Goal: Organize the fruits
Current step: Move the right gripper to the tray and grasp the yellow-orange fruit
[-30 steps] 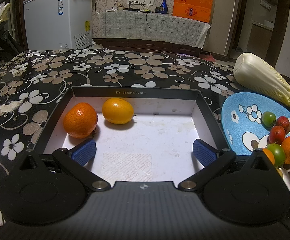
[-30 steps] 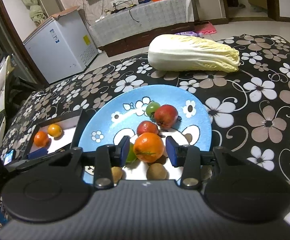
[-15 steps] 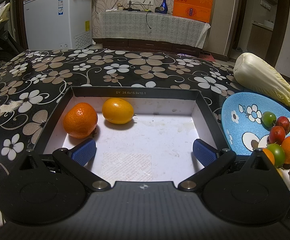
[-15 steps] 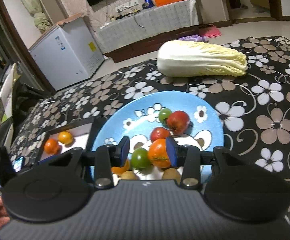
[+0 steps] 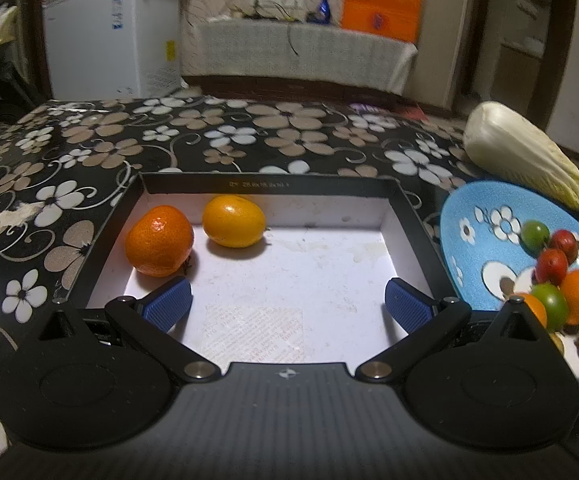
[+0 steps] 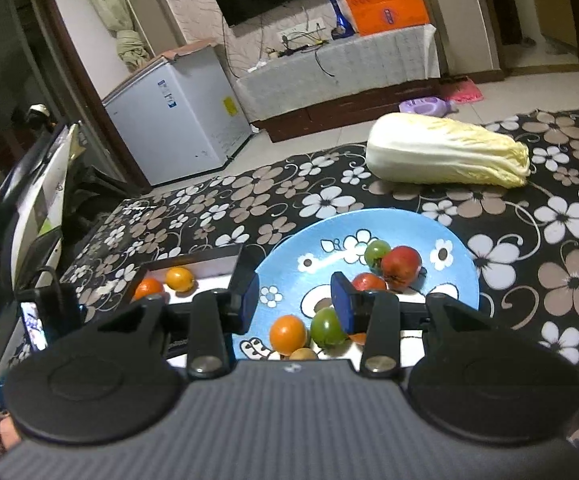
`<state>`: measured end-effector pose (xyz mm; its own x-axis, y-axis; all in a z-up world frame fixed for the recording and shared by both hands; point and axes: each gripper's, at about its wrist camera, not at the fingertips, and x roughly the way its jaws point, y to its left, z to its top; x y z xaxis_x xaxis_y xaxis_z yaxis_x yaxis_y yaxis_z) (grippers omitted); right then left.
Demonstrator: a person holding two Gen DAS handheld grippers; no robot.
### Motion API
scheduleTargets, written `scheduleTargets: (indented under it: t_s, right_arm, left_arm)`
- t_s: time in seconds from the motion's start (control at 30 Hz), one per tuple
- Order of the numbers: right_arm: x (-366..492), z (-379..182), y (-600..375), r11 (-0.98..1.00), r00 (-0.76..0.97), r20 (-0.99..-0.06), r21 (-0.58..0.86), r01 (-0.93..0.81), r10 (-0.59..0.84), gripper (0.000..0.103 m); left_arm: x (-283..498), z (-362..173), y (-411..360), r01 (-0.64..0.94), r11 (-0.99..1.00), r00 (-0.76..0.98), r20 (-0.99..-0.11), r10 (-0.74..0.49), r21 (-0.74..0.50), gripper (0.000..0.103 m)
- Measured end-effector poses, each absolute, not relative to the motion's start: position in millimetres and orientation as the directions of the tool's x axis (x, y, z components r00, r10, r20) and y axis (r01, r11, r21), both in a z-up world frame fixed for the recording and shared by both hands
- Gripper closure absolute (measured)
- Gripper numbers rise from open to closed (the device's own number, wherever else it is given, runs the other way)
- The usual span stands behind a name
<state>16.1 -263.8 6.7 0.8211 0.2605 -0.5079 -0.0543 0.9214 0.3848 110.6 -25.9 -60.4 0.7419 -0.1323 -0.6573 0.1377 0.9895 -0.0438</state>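
Two citrus fruits lie in the far-left corner of the black-rimmed white tray (image 5: 417,232): a mandarin (image 5: 159,240) and a yellow-orange fruit (image 5: 233,221), just beside each other. Left tongs (image 5: 287,306) hang over the tray's near edge, spread wide, holding nothing. Right tongs (image 6: 294,300) are above the blue floral plate (image 6: 461,256), parted and empty. On the plate: a small orange (image 6: 287,333), a green tomato (image 6: 326,327), red tomatoes and a kiwi. A napa cabbage (image 6: 445,155) lies on the floral worktop (image 6: 549,240) beyond the plate.
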Motion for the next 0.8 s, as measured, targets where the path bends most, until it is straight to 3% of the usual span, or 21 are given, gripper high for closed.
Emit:
scheduleTargets:
  t_s: [0.1,0.17,0.23,0.47,0.6,0.8]
  right_arm:
    - [15,8,-265,0.919,0.826,-0.497,0.388,-0.06,0.264,0.061]
    - [14,10,-264,0.919,0.831,-0.487,0.387,-0.072,0.27,0.06]
    - [14,12,-257,0.928,0.835,-0.477,0.358,-0.102,0.276,0.059]
    - [33,13,-198,0.914,0.775,-0.487,0.256,-0.314,0.403,0.059]
    - [54,10,-155,0.877,0.709,-0.525,0.191,-0.441,0.471,0.062]
    - [110,-9,-104,0.866,0.632,-0.643,0.103,-0.489,0.433,0.062]
  left_arm:
    - [116,-50,-31,0.159,0.986,0.704,-0.705,-0.082,0.043,0.0]
    - [106,-37,-28,0.117,0.987,0.76,-0.649,-0.019,0.108,0.0]
    - [94,-21,-16,0.09,0.993,0.782,-0.623,-0.024,0.074,0.0]
    - [44,-10,15,0.135,0.99,0.731,-0.671,-0.122,-0.032,0.0]
    - [29,-14,9,0.254,0.963,0.741,-0.658,-0.134,0.089,0.0]
    - [37,-16,28,0.237,0.97,0.751,-0.644,-0.149,0.052,0.0]
